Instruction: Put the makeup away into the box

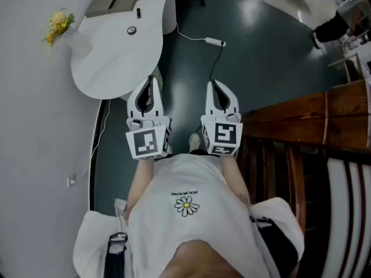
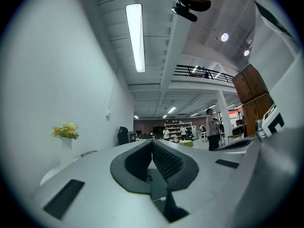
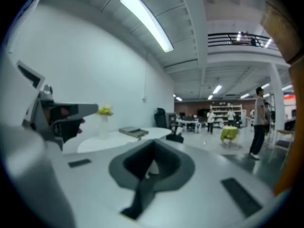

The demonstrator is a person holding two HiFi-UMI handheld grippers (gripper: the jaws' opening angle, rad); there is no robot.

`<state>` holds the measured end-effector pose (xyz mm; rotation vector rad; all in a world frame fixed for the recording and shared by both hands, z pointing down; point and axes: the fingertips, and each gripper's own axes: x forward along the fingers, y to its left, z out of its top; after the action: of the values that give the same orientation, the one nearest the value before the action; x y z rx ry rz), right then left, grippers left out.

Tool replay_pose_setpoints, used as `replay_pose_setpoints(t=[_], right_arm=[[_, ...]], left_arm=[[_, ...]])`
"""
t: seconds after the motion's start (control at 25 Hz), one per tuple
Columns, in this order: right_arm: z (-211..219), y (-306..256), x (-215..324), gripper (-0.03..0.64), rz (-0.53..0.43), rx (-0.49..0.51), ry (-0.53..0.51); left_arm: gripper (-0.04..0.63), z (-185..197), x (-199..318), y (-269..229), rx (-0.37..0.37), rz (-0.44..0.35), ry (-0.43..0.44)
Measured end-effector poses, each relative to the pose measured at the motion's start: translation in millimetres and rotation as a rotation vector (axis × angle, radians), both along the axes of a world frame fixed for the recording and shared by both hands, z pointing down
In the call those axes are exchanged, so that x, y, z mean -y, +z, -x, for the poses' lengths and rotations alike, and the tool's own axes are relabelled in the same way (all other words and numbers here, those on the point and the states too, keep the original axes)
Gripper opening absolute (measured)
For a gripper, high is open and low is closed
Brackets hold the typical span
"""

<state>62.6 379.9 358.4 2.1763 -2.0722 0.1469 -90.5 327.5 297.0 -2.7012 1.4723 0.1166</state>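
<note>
In the head view, a white wall fills the 9 o'clock side. A curved white counter lies at 11 o'clock, with a vase of yellow flowers at its 10 o'clock edge. A dark teal floor, crossed by a white cable, runs from 12 to 2 o'clock, and brown wooden furniture stands at 3 o'clock. In the left gripper view, a long ceiling strip light is lit at 11 o'clock, a railed mezzanine sits at 1 o'clock, and shelving closes the far end of the hall.
</note>
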Motion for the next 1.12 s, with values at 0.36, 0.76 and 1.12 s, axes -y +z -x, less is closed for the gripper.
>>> replay_pose_setpoints(t=[0.36,0.76,1.12], right_arm=[[-13,2,7,0.029,0.005,0.000,0.009],[-48,2,13,0.031,-0.025,0.004,-0.010],[-86,2,5,0.030,-0.034,0.005,0.009]], left_arm=[[0.025,-17,11,4,0.009,0.008,0.021],[0.025,-59,29,8,0.038,-0.013,0.046],[0.025,-105,33,2,0.032,-0.048,0.074]])
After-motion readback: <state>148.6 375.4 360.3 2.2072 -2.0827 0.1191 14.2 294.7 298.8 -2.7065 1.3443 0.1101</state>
